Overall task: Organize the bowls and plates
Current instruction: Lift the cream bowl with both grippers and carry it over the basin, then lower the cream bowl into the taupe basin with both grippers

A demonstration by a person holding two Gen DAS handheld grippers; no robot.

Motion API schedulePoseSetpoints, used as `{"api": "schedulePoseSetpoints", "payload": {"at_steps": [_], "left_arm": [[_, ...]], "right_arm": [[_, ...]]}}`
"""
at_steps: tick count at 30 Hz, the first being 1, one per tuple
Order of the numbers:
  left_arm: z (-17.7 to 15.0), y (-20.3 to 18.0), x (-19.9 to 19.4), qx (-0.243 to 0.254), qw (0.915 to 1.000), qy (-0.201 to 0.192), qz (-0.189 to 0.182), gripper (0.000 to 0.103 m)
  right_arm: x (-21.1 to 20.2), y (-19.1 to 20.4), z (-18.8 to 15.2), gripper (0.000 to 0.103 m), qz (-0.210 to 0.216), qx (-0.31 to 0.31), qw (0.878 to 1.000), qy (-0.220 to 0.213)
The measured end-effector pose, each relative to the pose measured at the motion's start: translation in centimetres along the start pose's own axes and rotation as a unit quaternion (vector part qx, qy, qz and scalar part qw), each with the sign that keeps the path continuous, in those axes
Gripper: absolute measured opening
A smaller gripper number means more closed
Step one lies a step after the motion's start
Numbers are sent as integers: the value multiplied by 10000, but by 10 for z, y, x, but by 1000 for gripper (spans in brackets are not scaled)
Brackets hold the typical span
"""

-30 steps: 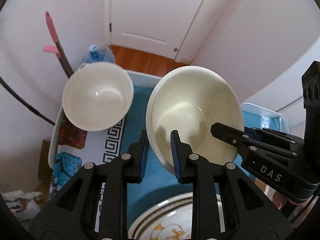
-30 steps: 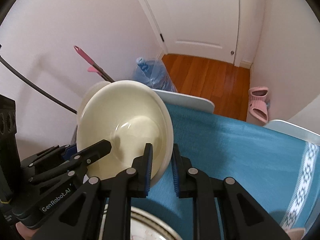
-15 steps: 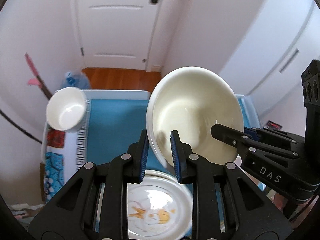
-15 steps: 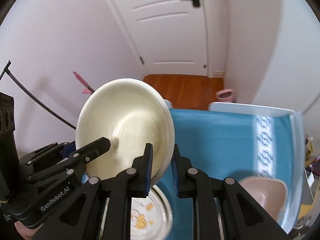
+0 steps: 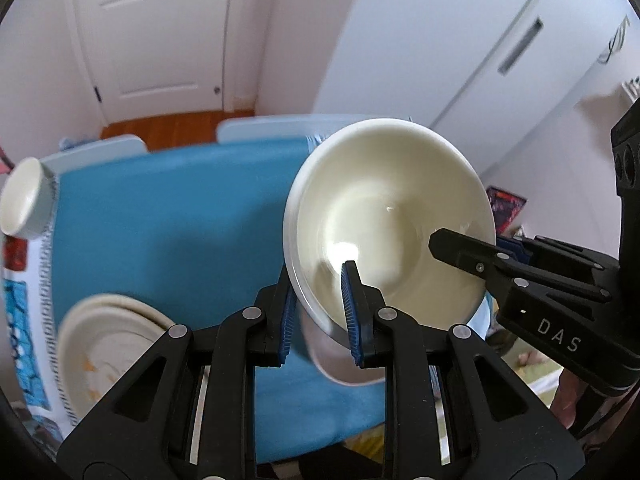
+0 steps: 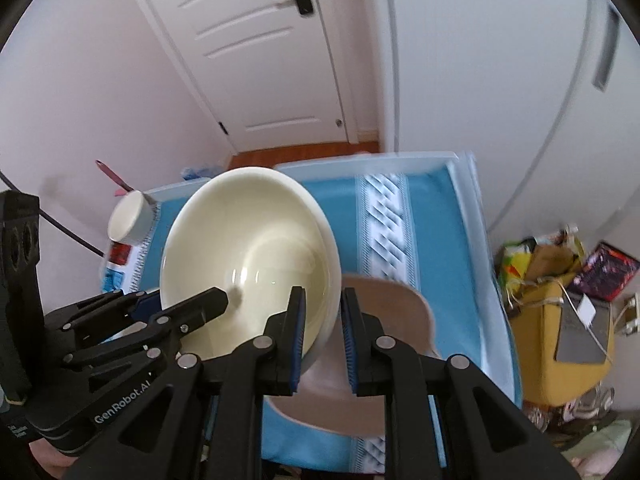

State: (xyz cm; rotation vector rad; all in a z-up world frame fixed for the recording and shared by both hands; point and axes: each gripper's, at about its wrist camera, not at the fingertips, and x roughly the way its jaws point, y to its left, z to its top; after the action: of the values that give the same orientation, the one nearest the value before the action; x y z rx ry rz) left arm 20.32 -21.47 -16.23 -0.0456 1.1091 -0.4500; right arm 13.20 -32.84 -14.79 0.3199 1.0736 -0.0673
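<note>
A large cream bowl hangs tilted above the blue-clothed table, held from both sides. My left gripper is shut on its near-left rim, one pad inside and one outside. My right gripper is shut on the opposite rim of the cream bowl. Directly below it sits a pinkish-beige bowl, partly hidden by the cream bowl and my fingers. A patterned plate lies on the cloth at the lower left. A small white bowl stands at the table's far left corner.
The table's right edge runs close beside the pinkish bowl. Past it, a yellow box and bags clutter the floor. A white door and walls stand behind the table. A red-and-blue printed cloth covers the left end.
Both grippers carried the cream bowl to the right across the table. The small white bowl and the plate slid off to the left, and the pinkish bowl came into view underneath.
</note>
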Motion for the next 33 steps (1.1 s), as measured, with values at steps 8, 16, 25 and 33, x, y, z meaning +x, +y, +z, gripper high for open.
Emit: {"api": "schedulePoseSetpoints", "payload": {"at_steps": [8, 16, 25, 33], "left_arm": [[-26, -17, 52, 60, 9984, 535, 143, 19], [-44, -18, 89, 77, 9958, 841, 350, 19], [-42, -24, 101, 256, 9944, 866, 547, 19], [-42, -26, 97, 374, 9937, 860, 613, 20]], "right_arm": [[34, -36, -33, 16, -3, 163, 9990, 424], [64, -54, -51, 16, -39, 100, 9978, 661], [75, -55, -52, 16, -126, -23, 9976, 681], [75, -55, -53, 16, -178, -33, 9969, 764]]}}
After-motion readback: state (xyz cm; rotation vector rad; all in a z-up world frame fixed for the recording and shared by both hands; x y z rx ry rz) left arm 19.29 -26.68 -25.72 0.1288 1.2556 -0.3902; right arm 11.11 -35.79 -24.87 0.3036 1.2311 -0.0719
